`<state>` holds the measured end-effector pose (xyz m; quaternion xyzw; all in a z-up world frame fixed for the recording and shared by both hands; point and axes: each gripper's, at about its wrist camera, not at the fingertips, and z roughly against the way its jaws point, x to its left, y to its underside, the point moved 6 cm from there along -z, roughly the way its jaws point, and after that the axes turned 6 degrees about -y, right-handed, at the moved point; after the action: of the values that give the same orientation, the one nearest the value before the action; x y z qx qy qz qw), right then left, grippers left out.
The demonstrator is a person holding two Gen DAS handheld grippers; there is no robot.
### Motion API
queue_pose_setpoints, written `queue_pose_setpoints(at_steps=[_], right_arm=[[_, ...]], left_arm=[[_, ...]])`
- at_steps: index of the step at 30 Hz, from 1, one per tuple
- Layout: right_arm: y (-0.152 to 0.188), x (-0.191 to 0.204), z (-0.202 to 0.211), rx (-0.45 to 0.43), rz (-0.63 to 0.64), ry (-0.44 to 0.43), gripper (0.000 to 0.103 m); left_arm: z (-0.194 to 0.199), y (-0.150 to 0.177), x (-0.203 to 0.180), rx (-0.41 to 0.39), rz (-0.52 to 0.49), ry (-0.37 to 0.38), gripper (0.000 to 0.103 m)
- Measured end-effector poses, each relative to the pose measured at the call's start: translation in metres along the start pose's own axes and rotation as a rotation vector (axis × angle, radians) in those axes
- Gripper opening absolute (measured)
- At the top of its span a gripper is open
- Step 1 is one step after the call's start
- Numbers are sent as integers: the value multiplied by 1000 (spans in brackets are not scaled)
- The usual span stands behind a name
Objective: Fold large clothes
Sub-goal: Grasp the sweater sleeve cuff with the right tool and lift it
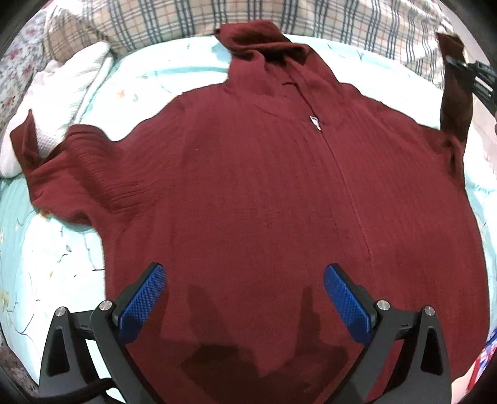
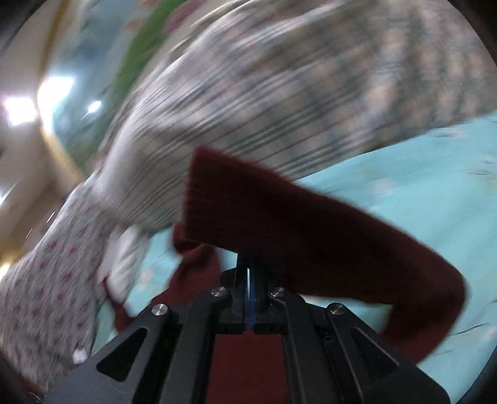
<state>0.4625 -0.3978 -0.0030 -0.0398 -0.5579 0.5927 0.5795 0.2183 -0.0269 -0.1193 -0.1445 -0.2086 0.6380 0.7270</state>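
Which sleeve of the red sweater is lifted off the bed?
The sleeve at the picture's right, pinched in the right tongs; the other sleeve lies flat.

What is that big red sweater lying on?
The red sweater lies on a light blue bedsheet, with a plaid blanket behind. Whatever is directly beneath its body is covered.

You've got a light blue bedsheet [image 1: 174, 71] w/ faint leafy print as the base, plaid blanket [image 1: 149, 21] bunched along the far edge, white textured pillow [image 1: 62, 102] off to the left touching it, and a floral fabric [image 1: 18, 62] at the far left edge. Right cam's too blurry for more.
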Motion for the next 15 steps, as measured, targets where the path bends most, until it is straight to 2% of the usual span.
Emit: queue_pose_setpoints(at_steps=[3,9,15], right_arm=[[31,60,-48,114,33,-124,0],[101,135,-142,310,21,-285,0],[175,180,-208,478,-21,-361,0]], left_arm=[[3,0,13,-13,37,12,102],[14,7,36,-39,81,41,102],[11,9,60,-40,144,99,102]])
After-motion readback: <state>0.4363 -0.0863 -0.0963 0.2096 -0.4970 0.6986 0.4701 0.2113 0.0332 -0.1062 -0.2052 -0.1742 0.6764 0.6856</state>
